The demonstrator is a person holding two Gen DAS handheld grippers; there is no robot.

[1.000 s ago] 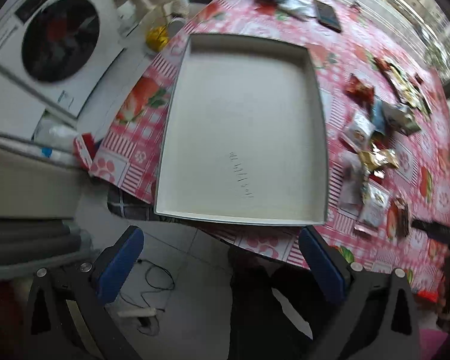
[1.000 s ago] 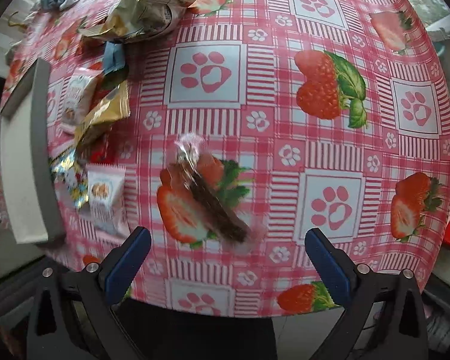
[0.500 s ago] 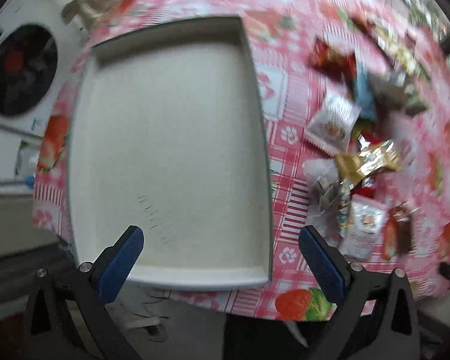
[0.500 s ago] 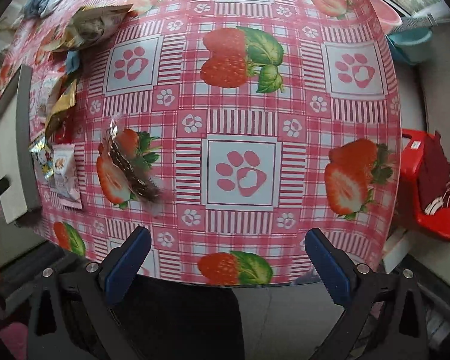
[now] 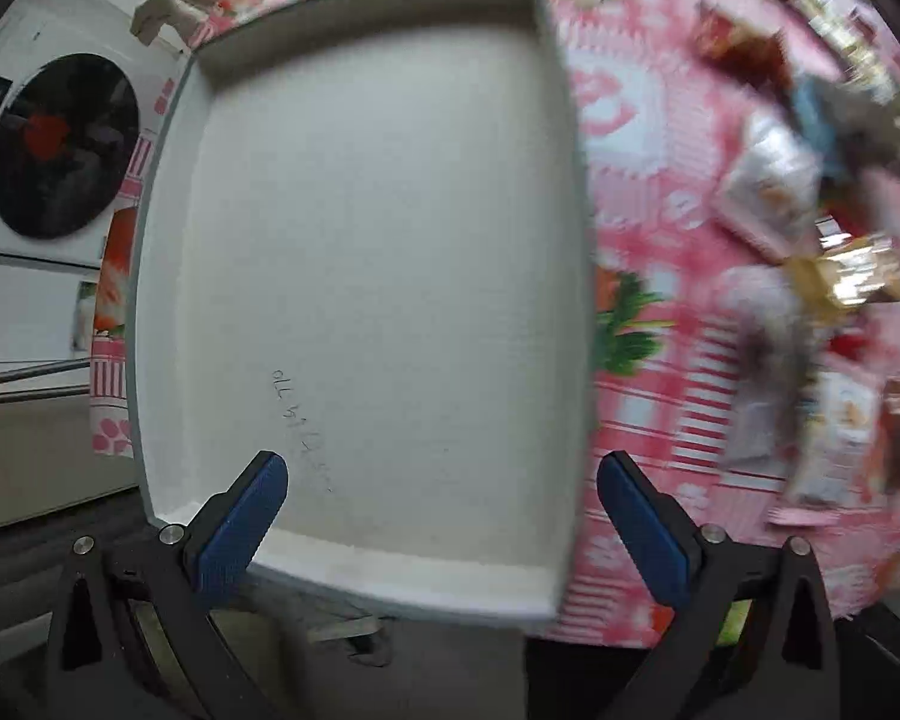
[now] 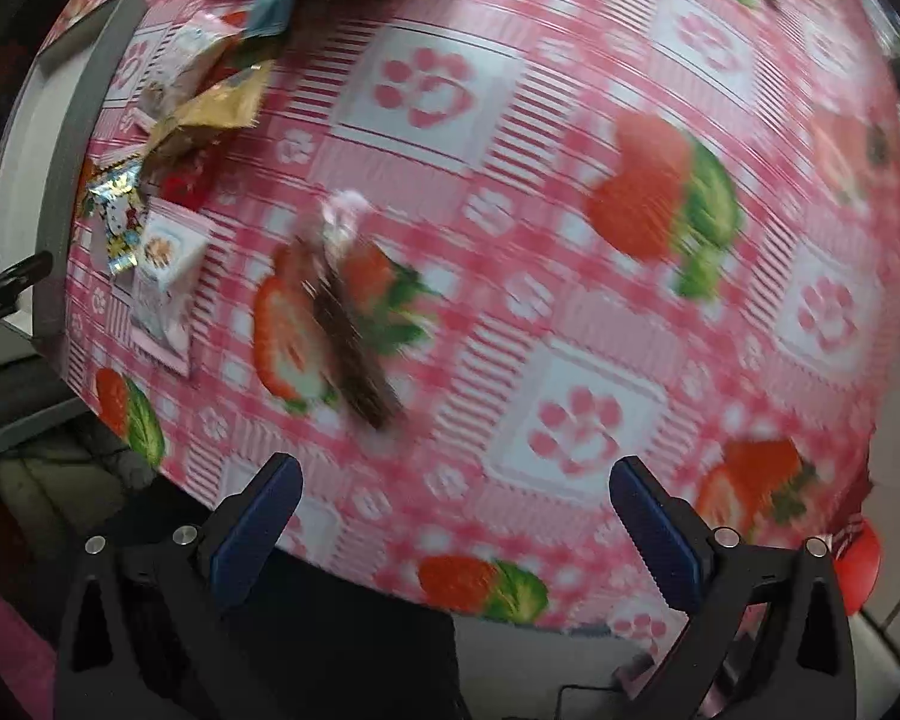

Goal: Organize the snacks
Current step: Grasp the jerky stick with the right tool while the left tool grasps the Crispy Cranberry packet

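Tray (image 5: 360, 276): white, shallow, empty, at the bench edge.
Snack stick (image 6: 345, 324): clear wrapper, alone right of the tray; light, crinkly, slippery; judged best pinched mid-length.
Left gripper (image 5: 441, 516): fingers wide, empty.
Right gripper (image 6: 453, 525): fingers wide, empty.

Table under pink strawberry-print cloth (image 6: 510, 252), white tray (image 5: 360, 276), scattered snack packets (image 5: 810, 276), one clear-wrapped brown snack (image 6: 348, 330) apart

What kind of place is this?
Probably a home, a laundry or balcony corner: a front-loading washing machine beside a table with a strawberry-print tablecloth, snack packets and a white tray.
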